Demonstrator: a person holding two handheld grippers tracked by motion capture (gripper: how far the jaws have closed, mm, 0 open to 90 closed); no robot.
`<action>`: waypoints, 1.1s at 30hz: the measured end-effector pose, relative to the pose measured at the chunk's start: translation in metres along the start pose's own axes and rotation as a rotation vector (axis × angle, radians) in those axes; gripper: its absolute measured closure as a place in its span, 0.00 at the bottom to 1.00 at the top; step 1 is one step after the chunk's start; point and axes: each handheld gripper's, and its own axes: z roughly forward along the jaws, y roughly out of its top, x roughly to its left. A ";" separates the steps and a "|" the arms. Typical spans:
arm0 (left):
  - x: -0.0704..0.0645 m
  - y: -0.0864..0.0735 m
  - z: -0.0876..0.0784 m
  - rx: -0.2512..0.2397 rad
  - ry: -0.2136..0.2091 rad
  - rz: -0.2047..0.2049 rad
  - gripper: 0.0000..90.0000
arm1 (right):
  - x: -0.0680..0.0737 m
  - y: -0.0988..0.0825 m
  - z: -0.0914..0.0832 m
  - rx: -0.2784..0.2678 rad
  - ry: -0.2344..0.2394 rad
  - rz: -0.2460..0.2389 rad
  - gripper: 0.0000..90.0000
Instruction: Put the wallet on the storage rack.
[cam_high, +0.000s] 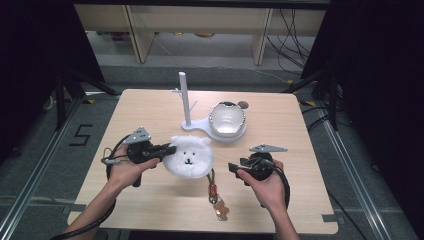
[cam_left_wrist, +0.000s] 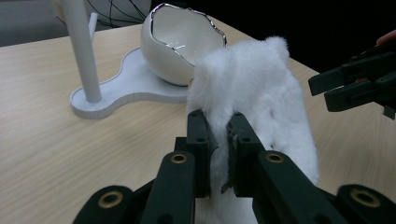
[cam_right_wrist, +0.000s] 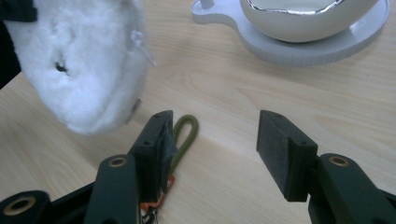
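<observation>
The left hand-held gripper (cam_high: 167, 149) pinches the white plush toy (cam_high: 189, 156) by its fluffy edge. In the left gripper view the two black jaws are pressed together on a fold of the fur (cam_left_wrist: 219, 140), and the rest of the toy (cam_left_wrist: 261, 102) rises beyond them. From above, the toy sits near the middle of the counter (cam_high: 150, 107), a little toward the near edge, its small face turned up. The left hand-held gripper meets it from the side of the counter's left edge.

A green strap (cam_high: 212, 176) hangs from the toy toward the near edge. It ends in an orange clip (cam_high: 213, 190) and a small brown charm (cam_high: 220, 210) lying on the wood.

The right hand-held gripper (cam_high: 232, 167) is just beside the toy on the side of the counter's right edge, apart from it. In the right gripper view its jaws are spread wide with nothing between the pads. The toy (cam_right_wrist: 79, 65) hangs above and beside one jaw there, and the loop of the strap (cam_right_wrist: 184, 135) lies just beside that same jaw.

Farther toward the far edge stands a white stand (cam_high: 186, 102) with an upright post, and on its base rests a white eggshell-shaped bowl (cam_high: 227, 120) with a silvery rim. Both are well apart from the toy and the hand-held grippers.
</observation>
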 end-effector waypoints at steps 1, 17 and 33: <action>-0.002 0.001 0.002 -0.001 -0.006 -0.001 0.90 | 0.003 0.002 0.002 -0.003 0.001 0.008 0.52; -0.019 0.009 0.022 -0.013 -0.034 0.044 0.90 | 0.018 0.019 0.011 -0.039 0.051 -0.012 0.51; -0.031 0.013 0.028 -0.051 -0.057 0.082 0.90 | 0.017 0.028 0.020 -0.066 0.117 -0.009 0.51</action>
